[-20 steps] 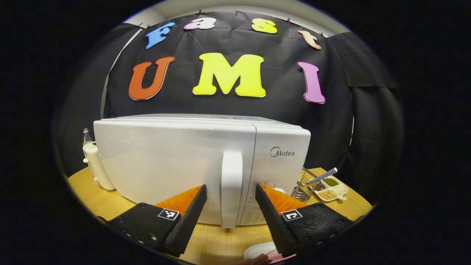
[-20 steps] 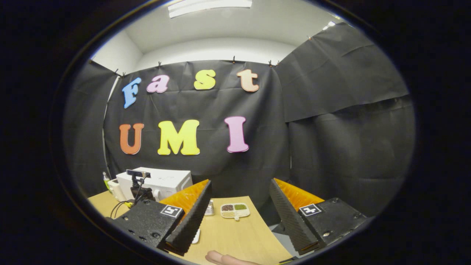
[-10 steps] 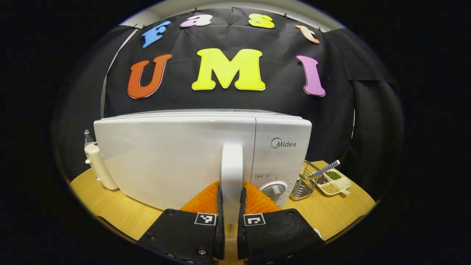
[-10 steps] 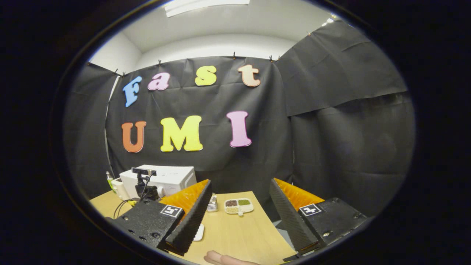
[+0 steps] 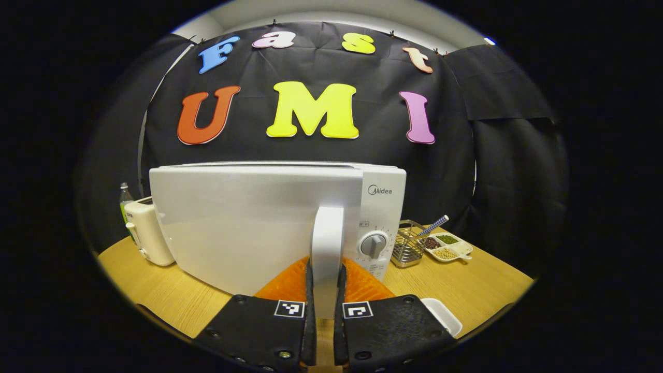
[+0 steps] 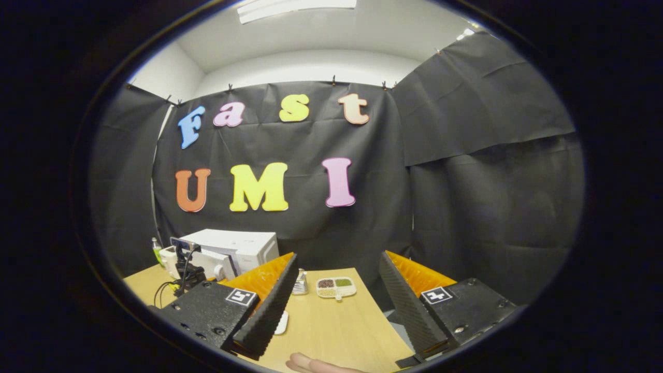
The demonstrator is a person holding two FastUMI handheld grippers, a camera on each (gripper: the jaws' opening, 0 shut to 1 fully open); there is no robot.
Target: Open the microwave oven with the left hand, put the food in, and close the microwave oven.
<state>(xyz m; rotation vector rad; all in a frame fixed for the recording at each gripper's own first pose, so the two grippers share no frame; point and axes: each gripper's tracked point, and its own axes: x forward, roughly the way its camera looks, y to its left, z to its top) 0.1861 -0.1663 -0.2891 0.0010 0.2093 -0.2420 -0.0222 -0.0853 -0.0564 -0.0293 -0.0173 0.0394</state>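
In the left gripper view the white microwave [image 5: 380, 207] stands on the wooden table. Its door [image 5: 243, 223] is swung a little out from the body. My left gripper [image 5: 325, 290] is shut on the door's upright white handle [image 5: 326, 243], both fingers pressed against it. A white dish [image 5: 444, 316] lies on the table to the lower right; what it holds is hidden. In the right gripper view my right gripper [image 6: 334, 292] stands open over the table with nothing between its fingers. The microwave [image 6: 243, 246] is far off to its left, with the left gripper [image 6: 185, 261] at its door.
A wire rack [image 5: 408, 249] and a divided dish of beans [image 5: 446, 247] sit right of the microwave. A cream appliance [image 5: 149, 238] and a bottle [image 5: 124, 199] stand on its left. A fingertip [image 6: 311, 363] shows at the bottom of the right gripper view.
My left gripper closed on the door handle, then drew it back, and the door has swung slightly out from the body. The right gripper has stayed open and nearly still.
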